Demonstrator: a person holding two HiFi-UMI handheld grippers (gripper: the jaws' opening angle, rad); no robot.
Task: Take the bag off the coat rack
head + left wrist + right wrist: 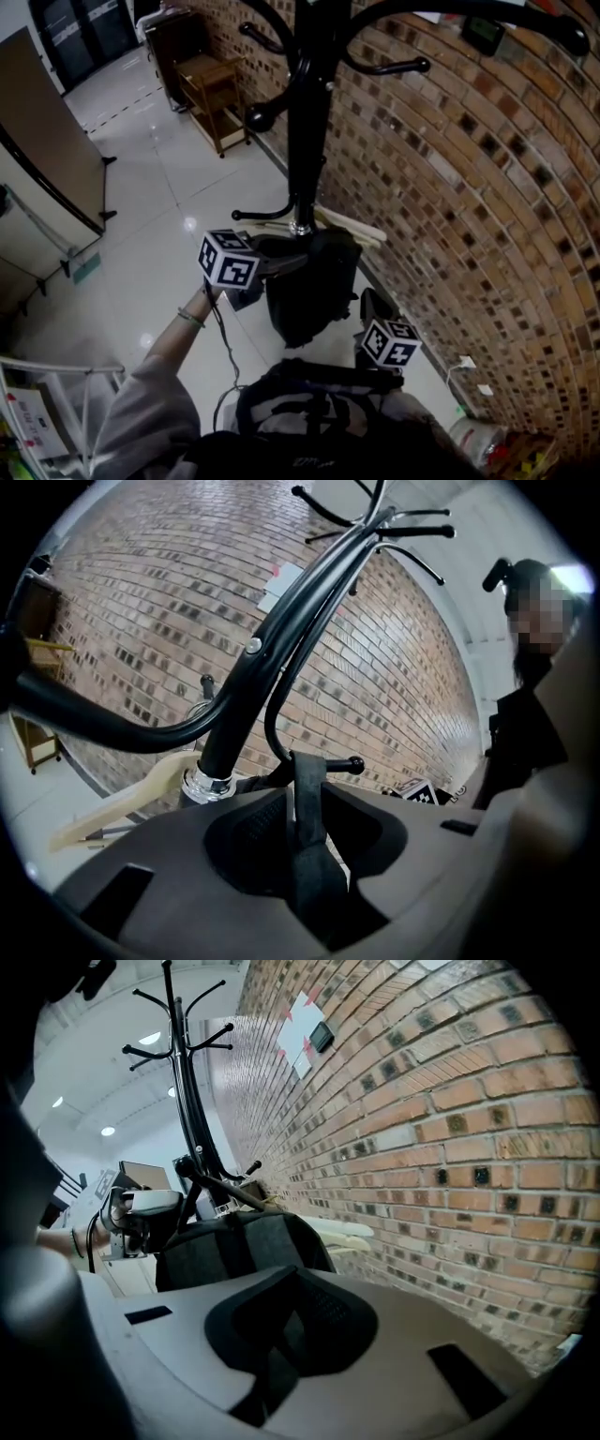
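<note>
Where the bag hangs, head view: bag [309,281] low on the coat rack [302,112], close to the brick wall [469,206].
Grippers, head view: left gripper [292,261] at the bag's top; right gripper [373,311] near its right flank.
Left gripper view, jaws: spread wide, with the strap [307,836] running between them and the pads not pressing it.
Left gripper view, strap: looped over a ball-tipped hook [330,764].
Right gripper view, jaws: apart, nothing between them; bag [234,1246] ahead.
Step in hand, judged: seizing the strap.
Handling advice: close squarely on the strap just below the hook. Lift up and outward past the ball tip. Let the right gripper steady the body against swinging.
</note>
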